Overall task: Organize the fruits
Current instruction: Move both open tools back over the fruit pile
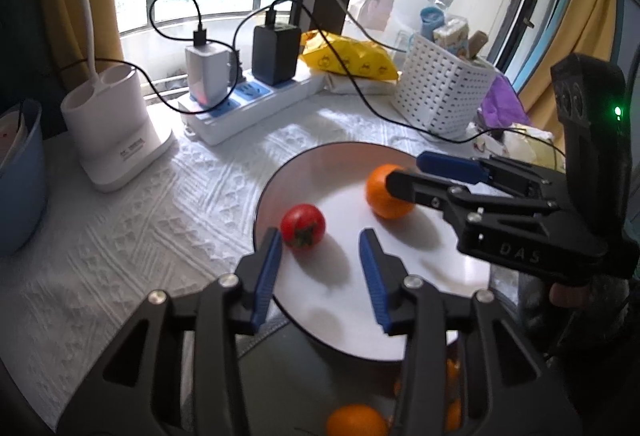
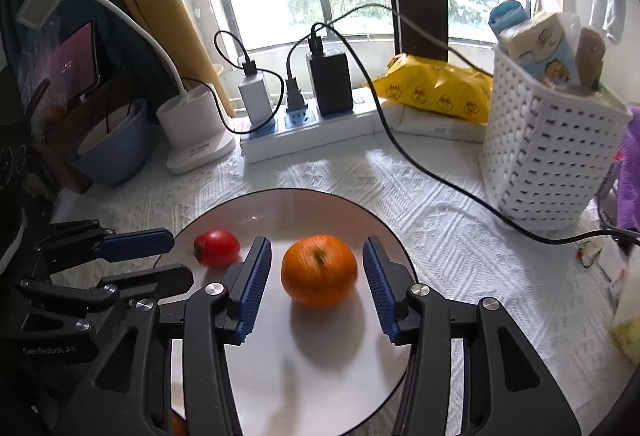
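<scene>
Orange (image 2: pixel 319 270) between wide right gripper (image 2: pixel 316 288), left gripper (image 1: pixel 320 276) wide by tomato (image 1: pixel 303 225), more oranges (image 1: pixel 354 421) half-hidden below.

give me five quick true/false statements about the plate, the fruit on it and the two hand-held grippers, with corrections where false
1. The orange sits on the plate. True.
2. The right hand-held gripper is clamped shut on the orange. False: its jaws are open, with a gap showing on each side of the orange.
3. The tomato lies on the tablecloth beside the plate. False: it is on the plate too.
4. The left hand-held gripper is open, with the tomato near its left finger. True.
5. The white perforated basket is empty. False: packets and a carton stick out of its top.
</scene>
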Demonstrator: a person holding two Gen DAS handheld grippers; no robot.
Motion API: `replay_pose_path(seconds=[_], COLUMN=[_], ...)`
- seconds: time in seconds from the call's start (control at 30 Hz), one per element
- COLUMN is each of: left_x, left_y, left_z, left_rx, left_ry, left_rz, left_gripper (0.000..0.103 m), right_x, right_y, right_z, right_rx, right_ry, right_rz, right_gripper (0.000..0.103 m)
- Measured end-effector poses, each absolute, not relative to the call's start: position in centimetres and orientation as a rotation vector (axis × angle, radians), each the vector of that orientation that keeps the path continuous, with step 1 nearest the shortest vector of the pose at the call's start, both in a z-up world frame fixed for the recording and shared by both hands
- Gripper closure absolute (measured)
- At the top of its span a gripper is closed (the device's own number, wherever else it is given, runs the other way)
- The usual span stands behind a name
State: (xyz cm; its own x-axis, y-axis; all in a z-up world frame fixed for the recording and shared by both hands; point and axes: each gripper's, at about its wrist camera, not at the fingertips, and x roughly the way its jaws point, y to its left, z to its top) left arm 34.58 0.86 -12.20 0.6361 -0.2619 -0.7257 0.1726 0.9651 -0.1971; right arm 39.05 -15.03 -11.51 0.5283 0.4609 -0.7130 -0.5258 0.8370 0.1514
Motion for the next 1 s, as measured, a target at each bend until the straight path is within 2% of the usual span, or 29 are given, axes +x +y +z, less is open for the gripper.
replay_pose_path(seconds=[0.57, 1.0], left_x=[28.8, 24.2], left_y=[1.7, 2.9], left_z=[-9.2, -9.1], left_rx=[-0.129, -0.143], left_ry=[0.752, 0.743], left_rz=[-0.228, -0.203], left_gripper=[0.059, 0.059], right_x=[33.8, 29.0], right_y=[-15.5, -15.9], right_z=[-7.8, -6.8], right_rx=[-0.104, -0.113], right_ry=[0.761, 0.748], right_rz=[0.586, 0.604], right_gripper=[0.052, 0.052])
